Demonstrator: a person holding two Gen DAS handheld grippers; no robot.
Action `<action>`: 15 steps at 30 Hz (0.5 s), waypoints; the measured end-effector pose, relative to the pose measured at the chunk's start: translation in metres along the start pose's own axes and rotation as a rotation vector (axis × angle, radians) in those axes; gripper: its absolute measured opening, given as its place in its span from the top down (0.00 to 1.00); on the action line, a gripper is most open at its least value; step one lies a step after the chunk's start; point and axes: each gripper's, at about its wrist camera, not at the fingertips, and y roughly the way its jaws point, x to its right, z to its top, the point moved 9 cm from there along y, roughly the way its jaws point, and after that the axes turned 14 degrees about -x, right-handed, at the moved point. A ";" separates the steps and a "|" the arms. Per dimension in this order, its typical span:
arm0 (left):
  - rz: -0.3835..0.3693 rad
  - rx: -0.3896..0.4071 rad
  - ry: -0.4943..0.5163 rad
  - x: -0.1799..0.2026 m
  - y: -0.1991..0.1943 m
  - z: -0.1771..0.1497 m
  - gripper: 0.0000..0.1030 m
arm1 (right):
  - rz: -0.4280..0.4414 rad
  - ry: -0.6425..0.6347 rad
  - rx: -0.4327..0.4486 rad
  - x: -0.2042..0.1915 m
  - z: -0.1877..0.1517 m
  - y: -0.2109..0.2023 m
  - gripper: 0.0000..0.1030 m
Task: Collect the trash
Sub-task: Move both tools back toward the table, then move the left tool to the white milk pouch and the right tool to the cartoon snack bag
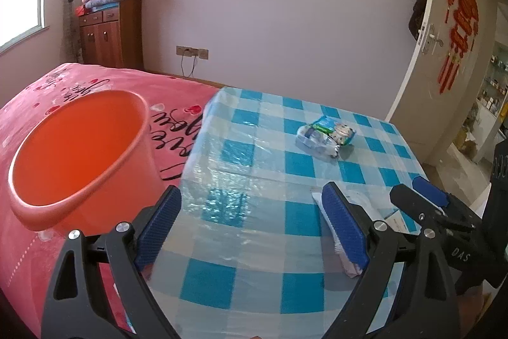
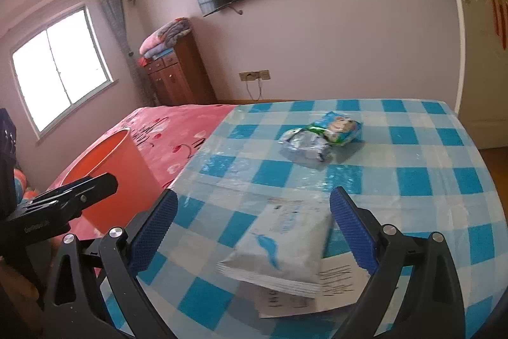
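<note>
Both claws hover over the table with its blue-and-white checked cover, and both stand wide apart with nothing clamped.

The right claw points down at a white packet with a blue mark. That packet lies flat on the table, resting on a printed sheet of paper, and it sits between the two blue pads, nearer the right-hand one. I cannot tell for sure whether that pad touches its edge; the left-hand pad is clear of it.

The left claw is beside the same packet. From its own camera the packet pokes out from behind its right-hand pad, with only checked cloth in the gap between its pads. The tip of the right claw shows just past the packet.

Farther across the table from the white packet, near the far edge, lie two crumpled wrappers touching each other: a silvery blue one and a green-and-blue snack bag.

Off the table's left edge from the packet, an orange bin stands empty against the pink bed, close to the left claw.
</note>
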 end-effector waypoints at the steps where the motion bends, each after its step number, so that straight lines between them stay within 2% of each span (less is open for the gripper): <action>1: -0.001 -0.005 0.006 0.004 0.002 0.000 0.12 | 0.001 0.011 0.003 0.006 0.000 -0.001 0.07; 15: -0.019 -0.082 0.059 0.051 0.031 0.004 0.12 | -0.018 0.134 -0.005 0.082 -0.007 0.000 0.07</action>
